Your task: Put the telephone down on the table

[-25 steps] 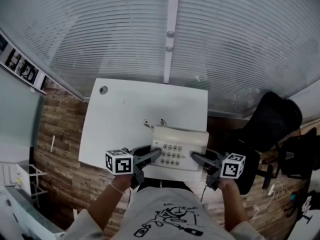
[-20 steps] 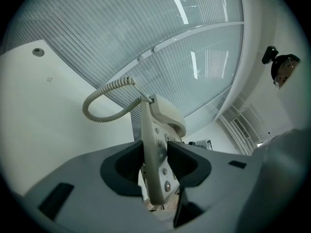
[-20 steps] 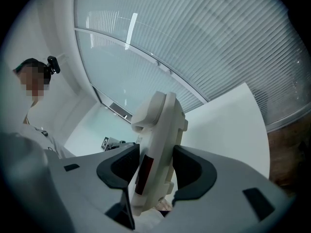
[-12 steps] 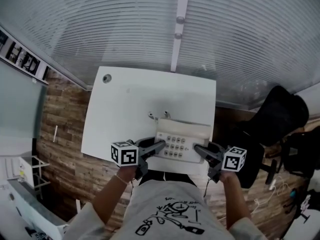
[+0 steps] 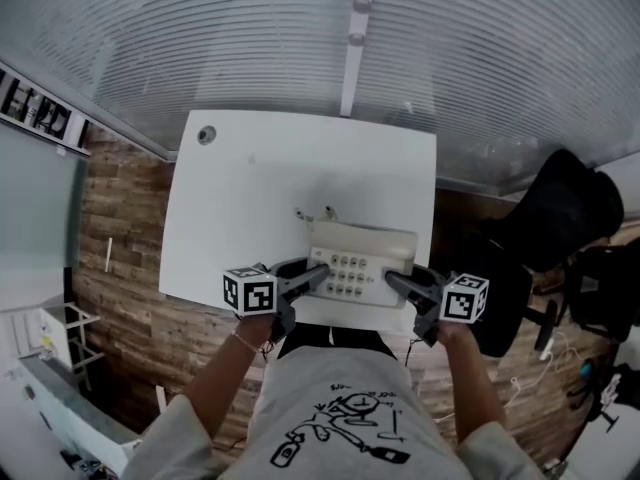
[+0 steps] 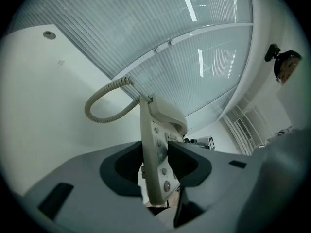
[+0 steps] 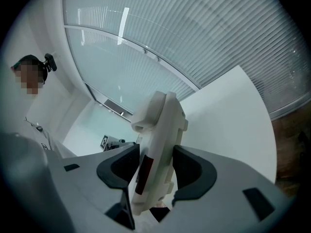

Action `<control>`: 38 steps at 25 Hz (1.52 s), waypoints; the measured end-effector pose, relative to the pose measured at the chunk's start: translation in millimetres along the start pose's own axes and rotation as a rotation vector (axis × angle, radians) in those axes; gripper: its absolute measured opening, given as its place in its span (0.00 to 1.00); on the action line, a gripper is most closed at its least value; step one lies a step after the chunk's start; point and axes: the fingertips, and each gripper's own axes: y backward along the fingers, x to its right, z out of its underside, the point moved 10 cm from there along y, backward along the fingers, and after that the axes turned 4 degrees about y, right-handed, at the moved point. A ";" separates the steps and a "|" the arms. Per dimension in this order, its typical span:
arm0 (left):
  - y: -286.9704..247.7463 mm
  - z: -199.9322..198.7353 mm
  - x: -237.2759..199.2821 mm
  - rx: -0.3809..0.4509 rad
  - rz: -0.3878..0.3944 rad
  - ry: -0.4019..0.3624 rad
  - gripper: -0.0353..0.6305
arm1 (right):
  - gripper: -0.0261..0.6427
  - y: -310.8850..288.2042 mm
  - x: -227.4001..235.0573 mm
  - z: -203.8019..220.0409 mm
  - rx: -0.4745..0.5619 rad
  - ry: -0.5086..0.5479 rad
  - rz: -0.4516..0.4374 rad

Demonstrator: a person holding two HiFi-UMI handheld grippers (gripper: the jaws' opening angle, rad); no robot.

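Observation:
A beige desk telephone (image 5: 362, 261) with a keypad hangs over the near edge of the white table (image 5: 250, 198), and I hold it from both sides. My left gripper (image 5: 316, 273) is shut on its left edge, and my right gripper (image 5: 397, 282) is shut on its right edge. In the left gripper view the pads of the left gripper (image 6: 155, 161) clamp the keypad side of the telephone (image 6: 156, 149), and its coiled cord (image 6: 104, 106) loops out over the table (image 6: 43, 110). In the right gripper view the right gripper (image 7: 155, 171) grips the telephone (image 7: 160, 130). I cannot tell whether the telephone touches the table.
A round cable hole (image 5: 206, 134) sits in the table's far left corner. A ribbed glass wall (image 5: 300, 38) runs behind the table. A black office chair (image 5: 560, 223) stands to the right on the wooden floor (image 5: 120, 258).
Both grippers have come down with the telephone held between them, and it now sits lower and closer to the table top. The grip looks the same.

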 end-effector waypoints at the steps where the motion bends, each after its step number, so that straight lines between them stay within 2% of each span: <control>1: -0.5 1.1 -2.8 -0.003 -0.003 -0.001 0.29 | 0.38 -1.5 2.4 2.0 -0.002 -0.001 0.000; 13: -13.7 14.2 -40.3 -0.036 -0.025 0.024 0.29 | 0.38 -15.9 34.7 22.0 -0.024 -0.032 0.016; 38: -34.8 37.5 -84.2 -0.060 -0.067 0.074 0.30 | 0.38 -31.1 78.1 44.0 -0.079 -0.072 0.034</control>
